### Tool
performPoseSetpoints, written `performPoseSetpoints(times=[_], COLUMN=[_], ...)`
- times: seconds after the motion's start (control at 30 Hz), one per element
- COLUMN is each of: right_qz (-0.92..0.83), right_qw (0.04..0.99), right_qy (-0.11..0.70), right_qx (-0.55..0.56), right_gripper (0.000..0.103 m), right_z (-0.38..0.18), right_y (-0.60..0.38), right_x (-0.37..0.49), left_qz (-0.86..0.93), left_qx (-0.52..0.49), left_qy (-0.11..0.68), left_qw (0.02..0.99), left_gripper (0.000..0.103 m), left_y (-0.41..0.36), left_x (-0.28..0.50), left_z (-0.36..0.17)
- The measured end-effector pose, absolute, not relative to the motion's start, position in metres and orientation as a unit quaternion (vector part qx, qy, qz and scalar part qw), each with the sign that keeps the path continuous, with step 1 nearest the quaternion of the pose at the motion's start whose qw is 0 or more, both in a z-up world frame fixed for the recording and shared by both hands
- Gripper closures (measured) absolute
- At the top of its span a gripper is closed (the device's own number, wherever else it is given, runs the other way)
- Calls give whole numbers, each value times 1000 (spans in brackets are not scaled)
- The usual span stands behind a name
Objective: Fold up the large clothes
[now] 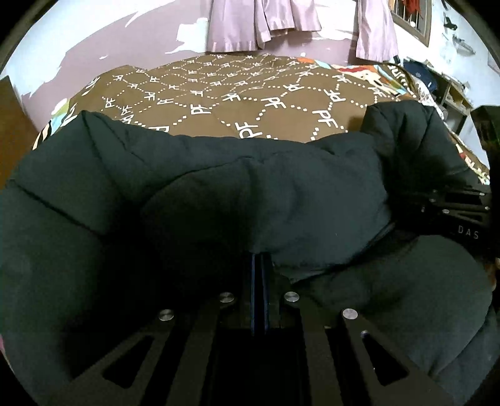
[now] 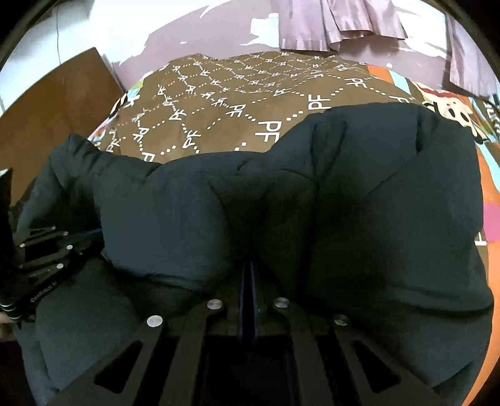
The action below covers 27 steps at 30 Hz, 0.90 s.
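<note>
A bed is covered by a brown bedspread printed with white dotted diamond lines and the letters "PF". Along its right side a brightly coloured sheet with orange panels and a cartoon figure is seen. Behind the bed, a mauve wall is marked by large patches of peeled, white paint. Pale lilac curtains are hung against that wall, their hems reaching to just above the bed. A brown wooden panel is seen at the left of the bed. At the far right, a barred window and cluttered shelves are partly shown.
</note>
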State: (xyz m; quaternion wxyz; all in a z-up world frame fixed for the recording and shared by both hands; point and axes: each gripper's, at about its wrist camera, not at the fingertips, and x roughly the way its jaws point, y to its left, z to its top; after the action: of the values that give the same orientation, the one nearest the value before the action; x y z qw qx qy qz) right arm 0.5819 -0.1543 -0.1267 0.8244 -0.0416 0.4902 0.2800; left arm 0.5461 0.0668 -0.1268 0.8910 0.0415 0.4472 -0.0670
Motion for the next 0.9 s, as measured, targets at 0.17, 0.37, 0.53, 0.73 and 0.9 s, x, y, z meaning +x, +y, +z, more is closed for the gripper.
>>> performPoseSetpoints(times=[0.17,0.37,0.53,0.73,0.9], right_qz=[297,279,256,247,250], right_qw=[828,859,874,885,890], right_qy=[475,425,411,394,380], right_qx=[-33,-51,-45,-37,-30], right_gripper=[59,30,9,1,0], right_z=[-111,-78,-53,-12,27], right_y=[-156,-160,-168,-177,-188], right_x=[567,542,527,499,465], left_qz=[-68,-64,-33,-18,-21], left_qx=[38,13,10,-38,-37], left_qy=[444,399,327,326,298], left_qw=[893,914,944,945,954], left_gripper=[97,76,22,16,7], left_y=[67,75,73,77,72], left_x=[544,523,496,475,442], left_z=[-121,-94,-61,-32,3])
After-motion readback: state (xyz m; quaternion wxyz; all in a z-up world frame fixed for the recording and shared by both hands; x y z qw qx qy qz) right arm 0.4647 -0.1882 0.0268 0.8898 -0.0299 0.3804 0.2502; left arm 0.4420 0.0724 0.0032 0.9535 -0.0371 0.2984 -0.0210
